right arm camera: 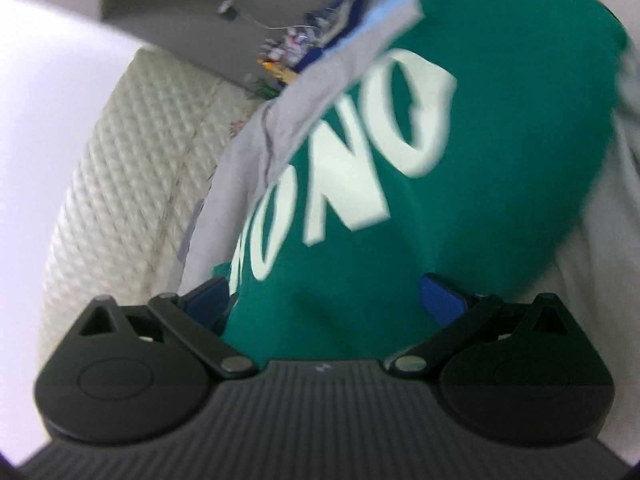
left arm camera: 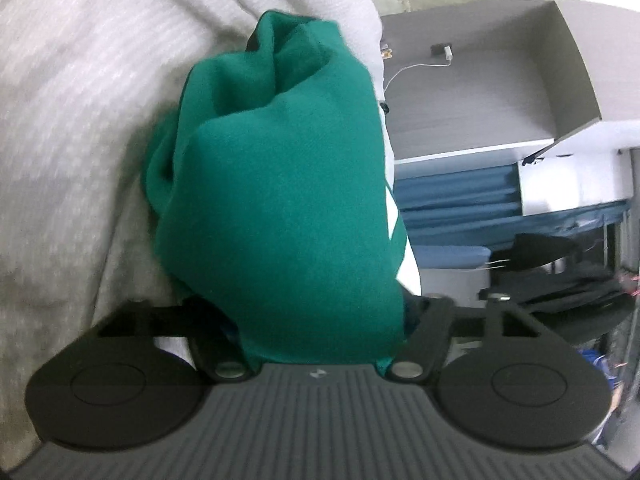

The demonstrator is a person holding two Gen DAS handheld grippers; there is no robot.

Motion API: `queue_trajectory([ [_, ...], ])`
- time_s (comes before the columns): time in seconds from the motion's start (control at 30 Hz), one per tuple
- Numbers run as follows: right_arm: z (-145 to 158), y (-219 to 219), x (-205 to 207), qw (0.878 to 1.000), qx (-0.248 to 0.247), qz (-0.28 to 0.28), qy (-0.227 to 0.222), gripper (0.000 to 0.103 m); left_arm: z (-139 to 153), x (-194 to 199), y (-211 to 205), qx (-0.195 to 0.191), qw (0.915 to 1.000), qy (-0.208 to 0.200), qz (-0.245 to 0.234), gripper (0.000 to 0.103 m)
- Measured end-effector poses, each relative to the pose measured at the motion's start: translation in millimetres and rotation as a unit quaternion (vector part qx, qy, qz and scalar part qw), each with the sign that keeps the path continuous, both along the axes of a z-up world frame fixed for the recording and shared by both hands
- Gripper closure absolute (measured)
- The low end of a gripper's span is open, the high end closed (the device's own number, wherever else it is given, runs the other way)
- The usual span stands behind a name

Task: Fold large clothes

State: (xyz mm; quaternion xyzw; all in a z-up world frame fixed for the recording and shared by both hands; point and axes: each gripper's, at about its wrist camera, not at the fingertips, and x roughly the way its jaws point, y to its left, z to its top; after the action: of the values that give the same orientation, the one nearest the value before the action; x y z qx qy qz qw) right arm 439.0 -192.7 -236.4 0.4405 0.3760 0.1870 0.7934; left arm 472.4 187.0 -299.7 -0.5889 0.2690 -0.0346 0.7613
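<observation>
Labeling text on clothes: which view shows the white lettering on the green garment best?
Right wrist view: big white lettering spreads across the green garment, though blurred. The left wrist view shows only a thin white sliver at the cloth's right edge.

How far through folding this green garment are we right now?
Done: nothing tidy shows; the green garment with white lettering is bunched and creased, not flat. In hand: fabric fills both the left gripper and the right gripper, though the fingertips are hidden, so neither grip is confirmed. Left: spreading it on the white textured bedding, and apparently all the folds.
</observation>
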Motion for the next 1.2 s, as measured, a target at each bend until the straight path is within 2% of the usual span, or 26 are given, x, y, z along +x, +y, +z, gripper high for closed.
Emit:
queue_trajectory([
  [0.03,-6,-3,0,1.0,0.008,-0.005,0.016,0.0,4,2,-1,0.014,0.9999,-0.002,0.0,0.05],
  [0.1,-15,-3,4,0.999,0.024,-0.004,0.043,0.0,15,3,-1,0.04,0.9992,-0.007,0.004,0.06],
  [0.23,-32,3,15,0.996,0.056,0.0,0.074,0.0,29,2,1,0.058,0.9978,-0.03,0.008,0.068],
  [0.33,-41,4,31,0.995,0.055,-0.018,0.08,0.0,30,4,5,0.047,0.9981,-0.039,0.009,0.069],
  [0.43,-54,1,45,0.993,0.086,-0.033,0.077,0.0,34,3,5,0.052,0.997,-0.056,0.006,0.07],
  [0.5,-52,-5,50,0.993,0.09,-0.054,0.058,0.0,36,4,5,0.058,0.9966,-0.059,0.004,0.07],
  [0.6,-50,-12,47,0.989,0.111,-0.082,0.055,0.0,35,5,7,0.05,0.9969,-0.061,0.005,0.07],
  [0.67,-46,-23,38,0.984,0.121,-0.122,0.043,0.0,35,3,7,0.051,0.9967,-0.063,0.005,0.07],
  [0.77,-42,-52,25,0.969,0.138,-0.206,0.019,0.0,32,2,10,0.037,0.9971,-0.066,0.009,0.07],
  [0.87,-52,-61,37,0.965,0.161,-0.202,0.044,0.0,31,-2,11,0.038,0.997,-0.066,0.008,0.07],
  [0.97,-57,-56,54,0.969,0.146,-0.191,0.051,0.0,28,-2,12,0.033,0.9974,-0.063,0.009,0.07],
  [1.03,-59,-56,58,0.967,0.152,-0.196,0.051,0.0,25,-3,12,0.033,0.9976,-0.06,0.009,0.07],
  [1.13,-54,-51,64,0.973,0.126,-0.186,0.049,0.0,24,-4,11,0.039,0.9974,-0.06,0.01,0.07],
  [1.17,-51,-50,63,0.974,0.118,-0.186,0.046,0.002,25,-5,10,0.046,0.9971,-0.061,0.01,0.07],
  [1.2,-47,-50,61,0.976,0.101,-0.185,0.046,0.022,27,-5,9,0.052,0.9967,-0.062,0.009,0.07],
])
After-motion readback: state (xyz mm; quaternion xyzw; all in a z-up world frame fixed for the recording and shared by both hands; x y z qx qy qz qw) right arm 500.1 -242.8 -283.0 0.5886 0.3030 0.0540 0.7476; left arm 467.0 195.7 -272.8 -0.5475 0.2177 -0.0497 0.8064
